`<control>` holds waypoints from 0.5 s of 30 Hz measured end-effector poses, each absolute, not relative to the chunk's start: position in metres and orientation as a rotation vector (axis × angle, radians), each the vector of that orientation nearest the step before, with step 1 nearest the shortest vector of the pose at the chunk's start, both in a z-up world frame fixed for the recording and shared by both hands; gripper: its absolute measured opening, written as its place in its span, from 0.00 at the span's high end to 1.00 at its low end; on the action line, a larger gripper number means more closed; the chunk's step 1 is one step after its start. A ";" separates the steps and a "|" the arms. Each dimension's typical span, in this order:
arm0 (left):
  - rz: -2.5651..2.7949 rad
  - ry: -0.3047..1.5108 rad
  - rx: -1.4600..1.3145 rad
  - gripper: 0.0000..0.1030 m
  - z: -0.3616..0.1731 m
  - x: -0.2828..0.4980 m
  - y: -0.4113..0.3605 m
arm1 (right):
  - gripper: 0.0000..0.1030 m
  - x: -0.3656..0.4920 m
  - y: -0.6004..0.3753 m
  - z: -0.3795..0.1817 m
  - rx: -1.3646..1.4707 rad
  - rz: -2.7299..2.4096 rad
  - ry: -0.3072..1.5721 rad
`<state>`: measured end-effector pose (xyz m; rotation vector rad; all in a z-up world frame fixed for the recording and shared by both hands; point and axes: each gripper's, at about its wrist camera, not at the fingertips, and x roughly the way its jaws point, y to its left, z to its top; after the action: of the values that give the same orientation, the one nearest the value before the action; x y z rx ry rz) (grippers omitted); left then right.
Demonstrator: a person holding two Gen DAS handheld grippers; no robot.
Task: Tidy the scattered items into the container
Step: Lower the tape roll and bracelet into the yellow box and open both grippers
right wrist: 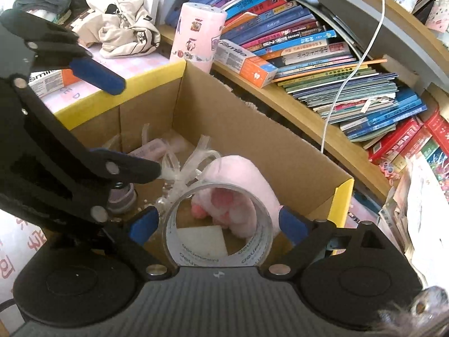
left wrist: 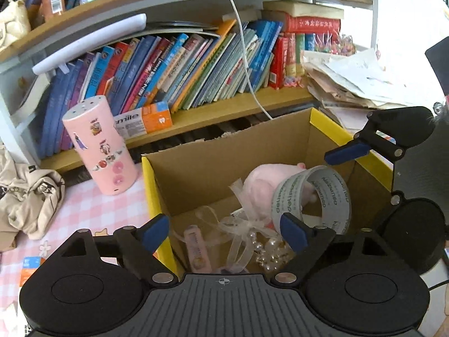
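Hovering at lower centre of both views, the right gripper (right wrist: 219, 224) and left gripper (left wrist: 224, 230) hang over the cardboard box (left wrist: 224, 157), jaws spread apart. A tape roll (right wrist: 219, 224) sits between the right fingers, apparently unclamped, resting inside the box beside a pink plush (right wrist: 247, 179), likely released there

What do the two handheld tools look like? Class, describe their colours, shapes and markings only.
Both match. The left tool and right tool are black, each with two angular linkage fingers tipped with blue pads, silver rivets at the joints, two round black discs, and a ribbed grey base plate bearing a small crosshair mark. No cables or sleeves show.
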<state>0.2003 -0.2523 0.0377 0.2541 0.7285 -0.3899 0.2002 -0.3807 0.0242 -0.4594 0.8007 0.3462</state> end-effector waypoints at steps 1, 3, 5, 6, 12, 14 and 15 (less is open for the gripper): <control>-0.392 0.725 0.256 0.09 0.040 0.198 -0.252 | 0.09 0.200 -0.381 0.025 -0.456 0.343 0.799; -0.382 0.706 0.265 0.08 0.043 0.192 -0.250 | 0.07 0.198 -0.382 0.028 -0.438 0.338 0.798; -0.373 0.680 0.259 0.08 0.046 0.185 -0.247 | 0.06 0.195 -0.384 0.030 -0.430 0.327 0.790; -0.375 0.672 0.257 0.07 0.048 0.182 -0.247 | 0.06 0.193 -0.385 0.031 -0.423 0.321 0.786; -0.382 0.633 0.255 0.04 0.055 0.165 -0.239 | 0.01 0.176 -0.386 0.039 -0.382 0.320 0.777; -0.390 0.617 0.261 0.03 0.058 0.159 -0.237 | 0.00 0.168 -0.383 0.041 -0.385 0.315 0.766; -0.392 0.610 0.263 0.03 0.059 0.155 -0.236 | 0.00 0.164 -0.382 0.042 -0.384 0.311 0.763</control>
<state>0.1554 -0.2365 0.0595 0.2631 0.6105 -0.3917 0.1640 -0.3816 0.0421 -0.3836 0.7629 0.3109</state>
